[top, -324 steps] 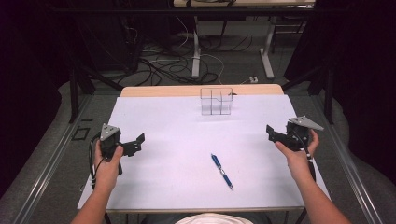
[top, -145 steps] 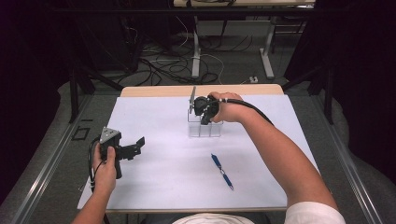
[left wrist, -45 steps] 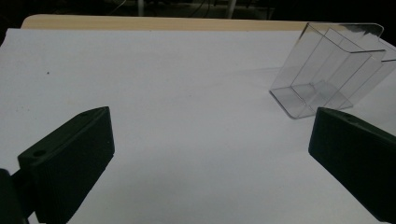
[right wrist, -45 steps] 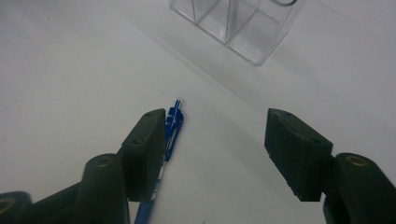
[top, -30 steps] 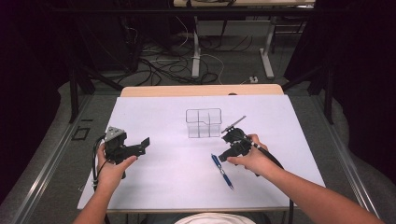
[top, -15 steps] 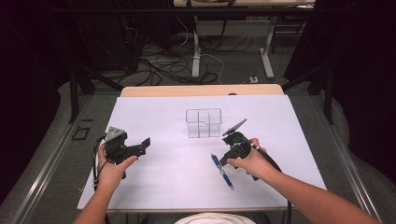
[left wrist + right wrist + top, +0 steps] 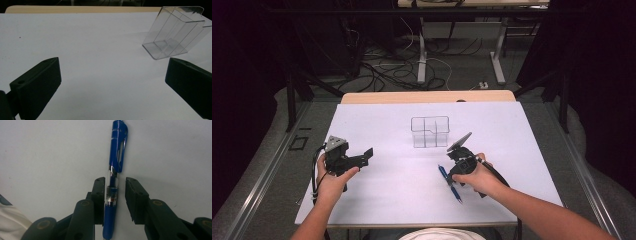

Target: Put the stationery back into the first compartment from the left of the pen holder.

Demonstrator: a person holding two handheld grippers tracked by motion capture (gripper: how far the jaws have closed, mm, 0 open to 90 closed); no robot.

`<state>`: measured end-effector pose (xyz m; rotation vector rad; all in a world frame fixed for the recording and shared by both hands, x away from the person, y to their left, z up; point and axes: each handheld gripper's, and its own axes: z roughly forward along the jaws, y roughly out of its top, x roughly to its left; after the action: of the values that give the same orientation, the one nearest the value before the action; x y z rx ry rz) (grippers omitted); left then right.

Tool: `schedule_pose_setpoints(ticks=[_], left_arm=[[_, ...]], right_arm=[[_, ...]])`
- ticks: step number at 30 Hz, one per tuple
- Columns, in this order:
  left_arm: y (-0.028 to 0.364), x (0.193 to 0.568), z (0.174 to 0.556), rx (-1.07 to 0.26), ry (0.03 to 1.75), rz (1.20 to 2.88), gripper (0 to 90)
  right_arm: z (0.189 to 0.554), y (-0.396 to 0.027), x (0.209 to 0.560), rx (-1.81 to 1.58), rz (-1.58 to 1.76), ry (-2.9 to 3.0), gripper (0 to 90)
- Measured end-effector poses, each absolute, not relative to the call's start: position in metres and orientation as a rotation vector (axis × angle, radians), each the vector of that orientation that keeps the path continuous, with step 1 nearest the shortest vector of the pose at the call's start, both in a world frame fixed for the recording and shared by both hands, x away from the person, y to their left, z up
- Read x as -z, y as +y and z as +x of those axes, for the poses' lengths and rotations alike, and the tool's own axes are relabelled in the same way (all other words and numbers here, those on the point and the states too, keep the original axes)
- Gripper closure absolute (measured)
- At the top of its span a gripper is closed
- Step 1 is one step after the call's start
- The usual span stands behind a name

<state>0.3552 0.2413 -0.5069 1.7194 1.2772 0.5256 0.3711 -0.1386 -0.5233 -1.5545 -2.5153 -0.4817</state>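
Right tongs [image 7: 112, 201] closing around blue pen [image 7: 113, 187] lying on tabletop [image 7: 392, 195], a gap showing on one side, no pinch yet. Left tongs [image 7: 112, 82] idling spread. Lifting and dropping into clear organizer [image 7: 430, 131] probably pending.

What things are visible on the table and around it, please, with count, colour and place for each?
pen: 1, blue with a clear middle, lying on the table's near right part, between the right gripper's jaws
organizer: 1, clear plastic with compartments, upright on the table's far middle
table: 1, white top with a wooden far edge, centre of the high view
cables: several, dark and white, on the floor beyond the table
left gripper: 1, black, over the table's left part, jaws wide open, nothing between them
right gripper: 1, black, jaws have just been closing around the pen; one jaw at the barrel, a gap at the other
hands: 2, each holding one gripper
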Motion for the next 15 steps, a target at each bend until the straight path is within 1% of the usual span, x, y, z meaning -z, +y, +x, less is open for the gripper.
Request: schedule_pose_setpoints(ticks=[15], left_arm=[[0.2409, 0.5076, 0.3555, -0.522, 1.278, 1.719, 0.0]], right_arm=[[0.3701, -0.1353, 0.5317, 0.474, -1.549, -2.480, 75.5]])
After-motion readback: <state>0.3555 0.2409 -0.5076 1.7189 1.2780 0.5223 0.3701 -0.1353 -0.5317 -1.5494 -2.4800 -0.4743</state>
